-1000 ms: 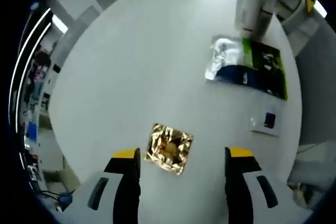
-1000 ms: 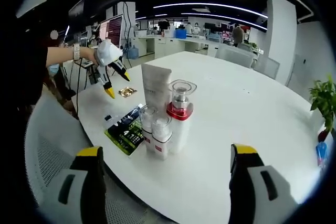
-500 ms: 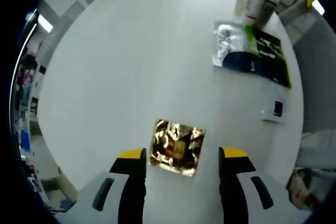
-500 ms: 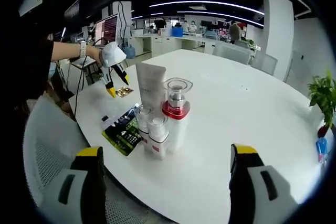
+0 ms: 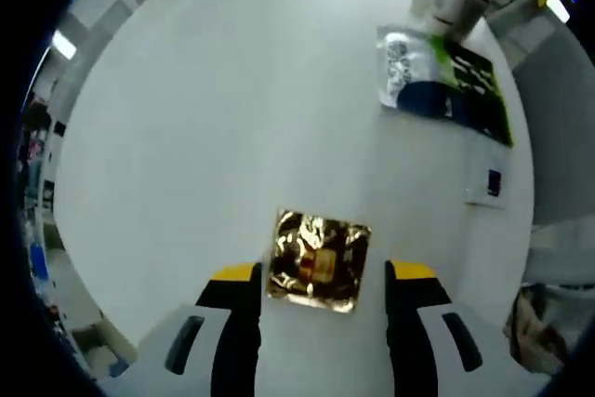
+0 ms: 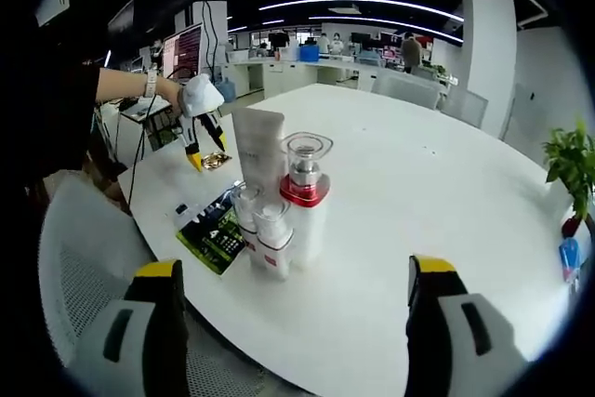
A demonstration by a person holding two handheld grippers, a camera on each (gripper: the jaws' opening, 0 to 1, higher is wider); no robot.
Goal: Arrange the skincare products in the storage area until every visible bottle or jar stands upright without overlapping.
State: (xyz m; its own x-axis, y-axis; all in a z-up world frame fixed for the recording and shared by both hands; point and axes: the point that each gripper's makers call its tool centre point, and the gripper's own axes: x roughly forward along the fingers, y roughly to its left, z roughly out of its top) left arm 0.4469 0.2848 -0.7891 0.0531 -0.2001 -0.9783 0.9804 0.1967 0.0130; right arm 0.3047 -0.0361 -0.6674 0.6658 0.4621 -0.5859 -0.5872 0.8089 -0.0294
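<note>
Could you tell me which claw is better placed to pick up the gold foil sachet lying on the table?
Left. The left claw is open with the gold foil sachet right between its jaws, while the right claw is open near the standing bottles, far from the sachet.

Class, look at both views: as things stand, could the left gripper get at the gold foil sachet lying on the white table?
Probably yes. The left gripper is open, the gold foil sachet lies flat just ahead between its jaws, and the white table around it is bare. The sachet's flatness could make the pinch awkward.
</note>
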